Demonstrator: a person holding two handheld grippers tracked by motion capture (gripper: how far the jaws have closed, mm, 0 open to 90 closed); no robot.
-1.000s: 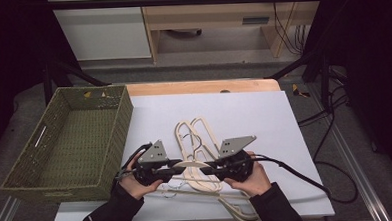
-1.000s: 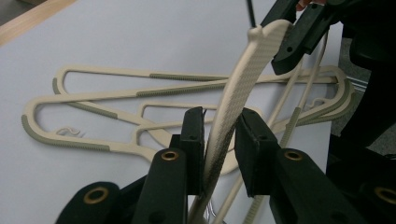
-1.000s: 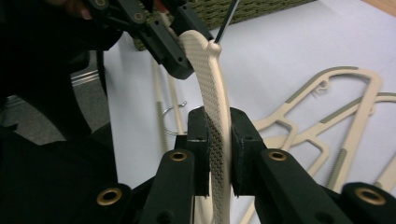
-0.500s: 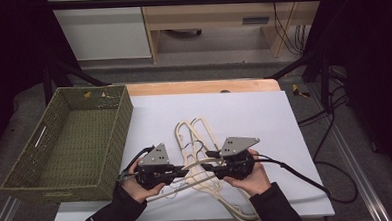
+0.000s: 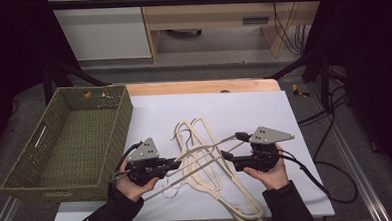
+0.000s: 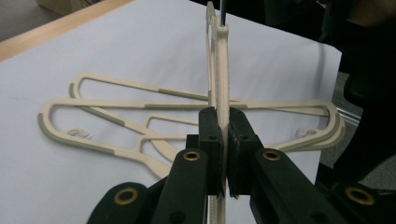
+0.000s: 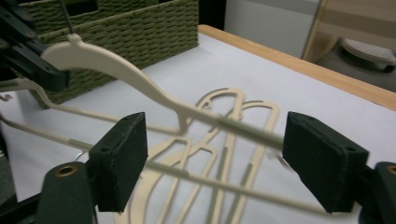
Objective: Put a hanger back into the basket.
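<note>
We clamp the raised hanger (image 6: 223, 70) in the left gripper (image 5: 174, 164), at 7 o'clock on the table (image 5: 264, 107). Our right gripper (image 5: 226, 158), at 5 o'clock, has just been opening; its pads (image 7: 119, 158) straddle the hanger without contact. Other hangers (image 5: 207, 185) lie below.

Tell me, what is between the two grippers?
In the high view, a cream hanger spans the gap between the left gripper and the right gripper, lifted above more hangers lying on the white table.

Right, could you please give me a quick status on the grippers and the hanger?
Left hand-held gripper shut on lifted hanger. Right hand-held gripper just opened, hanger between jaws, unpressed. Other hangers piled underneath; basket at left.
</note>
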